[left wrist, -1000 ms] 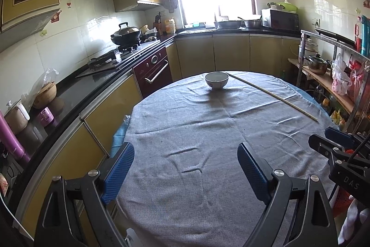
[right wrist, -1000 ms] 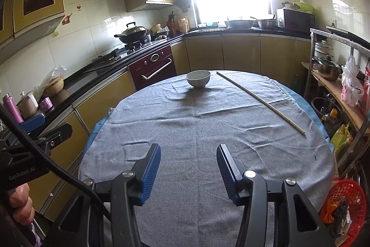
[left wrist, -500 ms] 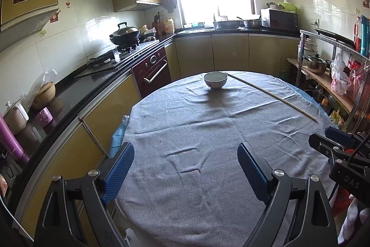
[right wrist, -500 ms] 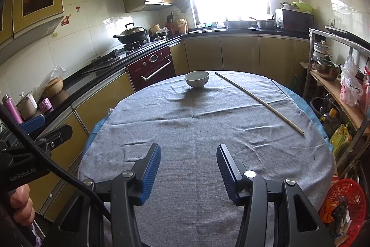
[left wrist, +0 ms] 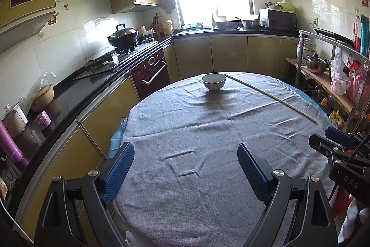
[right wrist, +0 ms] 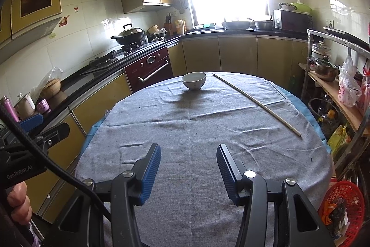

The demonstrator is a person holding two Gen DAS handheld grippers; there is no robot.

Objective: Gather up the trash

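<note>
A round table under a grey cloth (left wrist: 208, 131) fills both views. A white bowl (left wrist: 213, 82) stands at its far side and also shows in the right wrist view (right wrist: 193, 81). A long thin stick (left wrist: 268, 96) lies along the far right, also in the right wrist view (right wrist: 256, 103). My left gripper (left wrist: 185, 168) is open and empty over the near edge of the table. My right gripper (right wrist: 188, 166) is open and empty over the near side. A red basket (right wrist: 342, 203) holding trash sits on the floor at the right.
A black counter with a stove, a wok (left wrist: 122, 35) and an oven (left wrist: 150, 75) runs along the left. A metal rack with a pot and plastic bags (left wrist: 340, 80) stands close on the right. Jars and a purple bottle (left wrist: 11, 145) sit near left.
Both views have shifted very slightly; the bowl sits a touch further left. Both grippers stay open and empty.
</note>
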